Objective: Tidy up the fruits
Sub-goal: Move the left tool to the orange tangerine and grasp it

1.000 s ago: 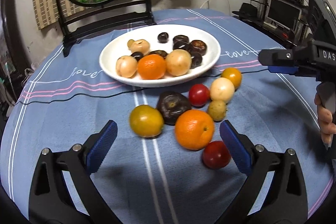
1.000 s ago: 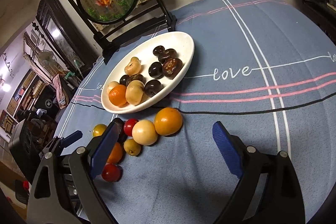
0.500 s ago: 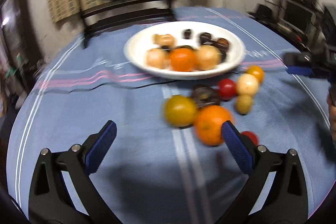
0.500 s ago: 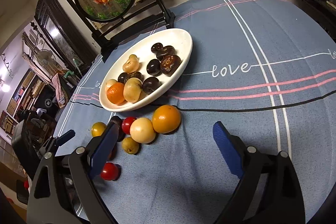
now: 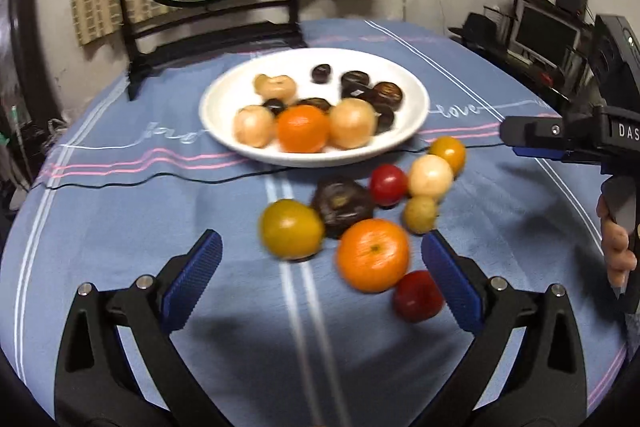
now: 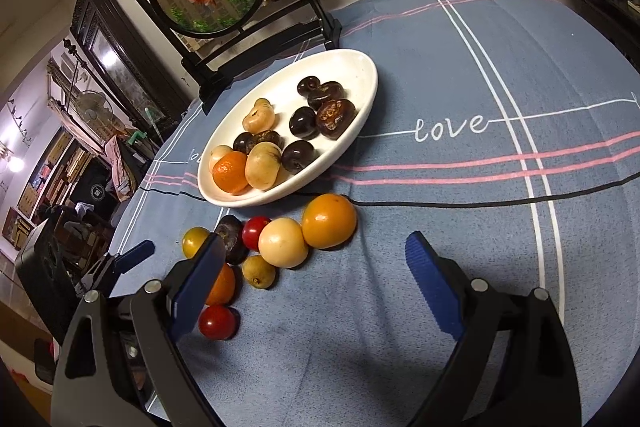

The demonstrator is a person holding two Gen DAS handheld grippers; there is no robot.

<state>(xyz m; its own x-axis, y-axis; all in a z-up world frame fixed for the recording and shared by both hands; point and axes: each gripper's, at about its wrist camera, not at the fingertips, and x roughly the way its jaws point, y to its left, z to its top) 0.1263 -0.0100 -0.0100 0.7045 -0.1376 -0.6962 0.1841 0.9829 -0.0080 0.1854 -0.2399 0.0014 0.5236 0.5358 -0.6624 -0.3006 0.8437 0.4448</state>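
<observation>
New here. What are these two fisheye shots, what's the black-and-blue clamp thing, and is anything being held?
No robot arm: a person holds a two-finger gripper in each hand, each with a camera looking along its fingers. The left view shows the left gripper open and empty; the right gripper is likewise open and empty in its own view. On the blue tablecloth a white plate holds some fruit. More lie loose before it, such as an orange and a red tomato. Nothing is held.
</observation>
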